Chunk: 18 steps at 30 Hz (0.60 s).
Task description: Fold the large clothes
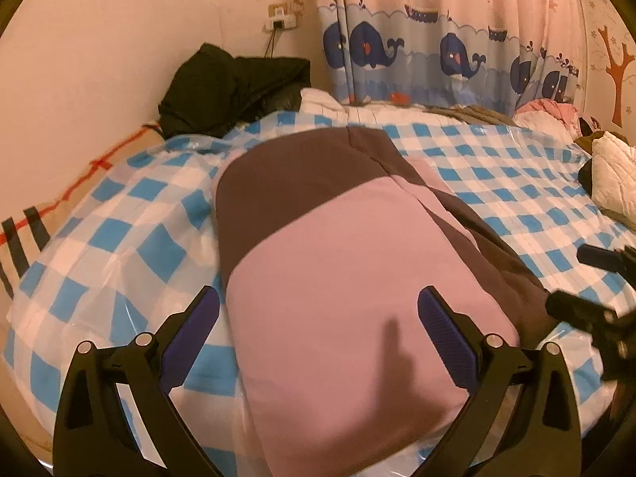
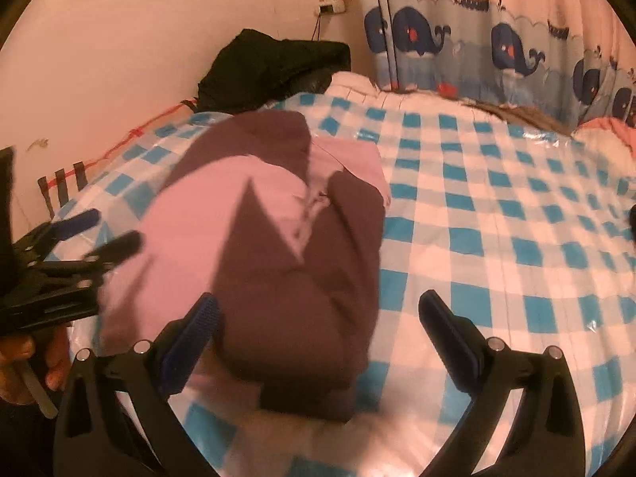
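Covering the bed, item one: a blue-and-white checked sheet [image 1: 131, 246] with a glossy clear film over it, the landmark for all entries below.

Item two: a whale-and-boat printed curtain [image 1: 429, 47], hanging behind the far edge of the sheet.

Item three: the garment [image 1: 318, 262], pink and brown in colour blocks, lying folded into a long bundle on the sheet, nearer its left side than its right. In the right wrist view its brown end points toward the camera, with a pink lining showing along an opening near the middle.

Item four: a black garment [image 1: 234, 87], heaped against the wall at the far left corner of the sheet, under a wall socket [image 1: 280, 20].

Item five: a white padded item [image 1: 614, 175], at the right edge of the sheet.

Item six: left gripper [image 1: 318, 318], over the near end of the sheet, jaws spread wide and straddling the pink end of the garment, gripping nothing. A hand [image 2: 37, 361] grasps its handle in the right wrist view.

Item seven: right gripper [image 2: 318, 318], also over the near end of the sheet, jaws spread wide above the brown end of the garment, gripping nothing.
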Each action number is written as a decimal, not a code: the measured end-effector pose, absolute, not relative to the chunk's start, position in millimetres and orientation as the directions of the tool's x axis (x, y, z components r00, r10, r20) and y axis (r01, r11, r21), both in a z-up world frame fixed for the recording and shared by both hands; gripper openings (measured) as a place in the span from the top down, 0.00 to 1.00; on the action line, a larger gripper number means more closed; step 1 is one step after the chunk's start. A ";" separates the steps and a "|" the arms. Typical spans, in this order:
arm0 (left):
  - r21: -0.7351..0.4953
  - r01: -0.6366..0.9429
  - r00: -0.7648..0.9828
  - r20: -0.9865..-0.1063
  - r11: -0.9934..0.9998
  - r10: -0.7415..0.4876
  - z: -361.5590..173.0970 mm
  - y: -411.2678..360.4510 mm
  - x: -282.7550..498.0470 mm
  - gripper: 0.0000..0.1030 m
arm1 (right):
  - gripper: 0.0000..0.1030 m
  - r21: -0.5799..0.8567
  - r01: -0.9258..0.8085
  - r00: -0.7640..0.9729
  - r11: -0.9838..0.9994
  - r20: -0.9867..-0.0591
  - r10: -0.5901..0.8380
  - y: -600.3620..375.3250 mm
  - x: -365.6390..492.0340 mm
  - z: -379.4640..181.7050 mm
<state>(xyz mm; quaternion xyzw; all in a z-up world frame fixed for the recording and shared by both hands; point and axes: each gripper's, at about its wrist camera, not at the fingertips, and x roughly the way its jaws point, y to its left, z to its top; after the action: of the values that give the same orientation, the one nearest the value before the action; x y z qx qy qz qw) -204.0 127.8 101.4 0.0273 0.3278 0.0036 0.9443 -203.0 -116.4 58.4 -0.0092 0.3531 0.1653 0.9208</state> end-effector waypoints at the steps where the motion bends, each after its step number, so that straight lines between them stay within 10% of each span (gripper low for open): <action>1: 0.043 0.014 0.776 -0.630 0.999 0.017 102.4 127.7 -204.4 0.06 | 0.07 0.094 -0.299 0.692 0.950 -0.664 0.284 -110.3 -205.5 60.5; 18: 0.016 -0.047 0.690 -0.723 0.999 0.044 108.3 127.9 -197.6 0.06 | 0.07 0.089 -0.188 0.582 0.978 -0.792 0.184 -81.6 -189.6 79.0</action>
<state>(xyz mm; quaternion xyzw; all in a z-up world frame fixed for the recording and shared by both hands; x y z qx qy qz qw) -197.6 127.9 108.3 -0.0021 0.3930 0.0248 0.9192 -189.6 -81.6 79.0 -0.0022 0.4452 0.1044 0.8893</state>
